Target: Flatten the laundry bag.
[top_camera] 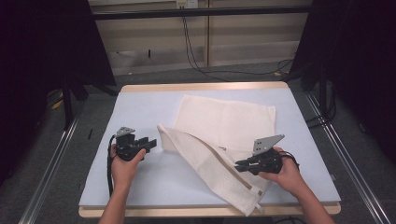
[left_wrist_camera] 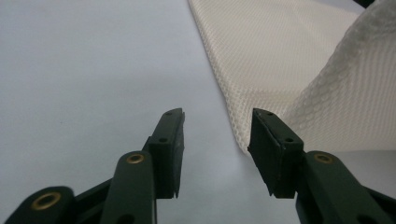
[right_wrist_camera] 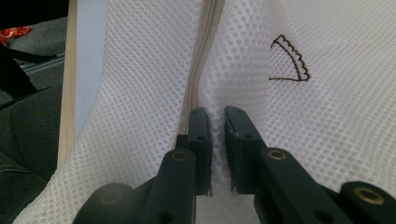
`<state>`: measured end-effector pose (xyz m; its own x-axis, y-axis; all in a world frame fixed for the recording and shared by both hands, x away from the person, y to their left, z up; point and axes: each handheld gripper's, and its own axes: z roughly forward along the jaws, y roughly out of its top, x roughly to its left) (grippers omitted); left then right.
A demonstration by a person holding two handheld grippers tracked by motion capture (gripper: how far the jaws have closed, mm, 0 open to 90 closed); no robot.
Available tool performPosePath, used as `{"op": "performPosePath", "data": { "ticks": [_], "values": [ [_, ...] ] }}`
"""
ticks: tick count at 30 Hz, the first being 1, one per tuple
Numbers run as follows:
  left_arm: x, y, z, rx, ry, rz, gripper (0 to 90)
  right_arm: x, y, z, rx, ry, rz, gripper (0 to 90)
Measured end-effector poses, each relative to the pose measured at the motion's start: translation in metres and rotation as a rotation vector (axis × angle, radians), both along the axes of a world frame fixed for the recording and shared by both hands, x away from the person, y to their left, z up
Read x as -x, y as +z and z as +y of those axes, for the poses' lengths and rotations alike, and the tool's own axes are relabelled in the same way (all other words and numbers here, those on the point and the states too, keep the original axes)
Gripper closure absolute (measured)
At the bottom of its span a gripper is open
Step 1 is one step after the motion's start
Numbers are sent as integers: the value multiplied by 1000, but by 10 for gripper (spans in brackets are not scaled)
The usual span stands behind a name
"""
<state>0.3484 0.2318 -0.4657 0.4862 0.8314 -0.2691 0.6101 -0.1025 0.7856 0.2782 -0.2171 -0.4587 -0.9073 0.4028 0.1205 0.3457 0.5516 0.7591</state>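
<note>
A fold of the mesh laundry bag (top_camera: 224, 126) is pinched by the right gripper (top_camera: 243, 165), while the left gripper (top_camera: 150, 144), jaws spread and empty, is judged due to close on the bag's near corner.

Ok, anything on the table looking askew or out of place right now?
The white mesh cloth isn't flat: a long flap is folded over diagonally, and its near corner hangs past the table's front edge. The right gripper pinches a fold beside the zipper; the left gripper is open, just short of the cloth.
</note>
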Motion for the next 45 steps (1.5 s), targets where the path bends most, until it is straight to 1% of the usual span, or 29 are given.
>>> {"op": "performPosePath", "data": {
  "ticks": [3, 6, 8, 9, 11, 12, 14, 15, 16, 17, 18, 19, 20, 21, 23, 25, 28, 29, 31, 32, 33, 34, 36, 38, 40, 41, 42, 43, 45],
  "values": [
    [-1, 0, 2, 24, 3, -1, 533, 1, 0, -1, -4, 11, 6, 800],
    [-1, 0, 1, 20, 3, -5, 532, 1, 1, -4, -19, 7, 28, 736],
    [-1, 0, -3, 19, -21, 2, 531, 0, 1, -6, -37, -37, 28, 585],
    [-1, 0, -5, 13, -29, 2, 524, -1, 1, -8, -48, -71, 26, 539],
    [-1, -2, -12, 17, -53, 12, 521, -3, 1, -14, -76, -112, 40, 505],
    [-1, -3, -15, 9, -56, 11, 521, -4, 1, -16, -75, -130, 36, 522],
    [-2, -4, -17, 3, -63, 15, 521, -3, 0, -16, -65, -104, 37, 536],
    [-2, -4, -17, -3, -68, 16, 522, -3, -1, -15, -58, -98, 39, 619],
    [-2, -5, -17, -3, -77, 14, 523, -2, -2, -15, -55, -76, 52, 668],
    [-2, -5, -17, -3, -87, 13, 533, -2, -2, -13, -49, -74, 58, 691],
    [-3, -5, -16, 1, -96, 16, 536, -3, -3, -13, -41, -82, 74, 749],
    [-3, -5, -15, 20, -102, 29, 549, -3, -4, -12, -34, -72, 83, 761],
    [-2, -5, -14, 36, -94, 36, 554, -3, -4, -11, -25, -62, 71, 764],
    [-2, -4, -11, 35, -97, 41, 554, -3, -5, -11, -22, -63, 66, 768],
    [-2, -3, -8, 61, -83, 52, 539, -3, -4, -12, -20, -55, 71, 782],
    [-2, -1, -6, 64, -68, 59, 502, -3, -4, -12, -18, -53, 73, 788],
    [-2, 3, -6, 35, -79, 32, 463, -3, -5, -11, -14, -52, 69, 782],
    [-2, 4, -8, 23, -89, 15, 456, -3, -5, -11, -15, -52, 68, 755],
    [-2, 3, -12, 9, -102, 11, 457, -3, -5, -12, -29, -72, 78, 580],
    [-3, 2, -12, -4, -107, 13, 467, -3, -4, -13, -28, -88, 83, 550],
    [-3, 2, -12, -14, -112, 15, 474, -4, -3, -16, -44, -81, 93, 539],
    [-3, 1, -12, -8, -111, 16, 474, -4, -2, -18, -72, -90, 88, 524],
    [-3, 1, -12, -15, -112, 18, 473, -5, 4, -26, -127, -127, 80, 470],
    [-3, 1, -13, -14, -115, 24, 473, -7, 9, -35, -159, -191, 60, 461],
    [-3, -1, -15, -9, -115, 29, 473, -8, 10, -45, -137, -299, 25, 461],
    [-3, -1, -16, -18, -113, 26, 473, -8, 9, -49, -97, -372, 17, 460],
    [-3, -2, -17, -19, -118, 28, 473, -9, 8, -52, -22, -426, -10, 459],
    [-4, -2, -17, -24, -122, 29, 473, -10, 4, -53, 37, -443, -30, 457],
    [-4, -2, -19, -32, -121, 29, 473, -12, -6, -51, 70, -419, -1, 454]
  ]
}}
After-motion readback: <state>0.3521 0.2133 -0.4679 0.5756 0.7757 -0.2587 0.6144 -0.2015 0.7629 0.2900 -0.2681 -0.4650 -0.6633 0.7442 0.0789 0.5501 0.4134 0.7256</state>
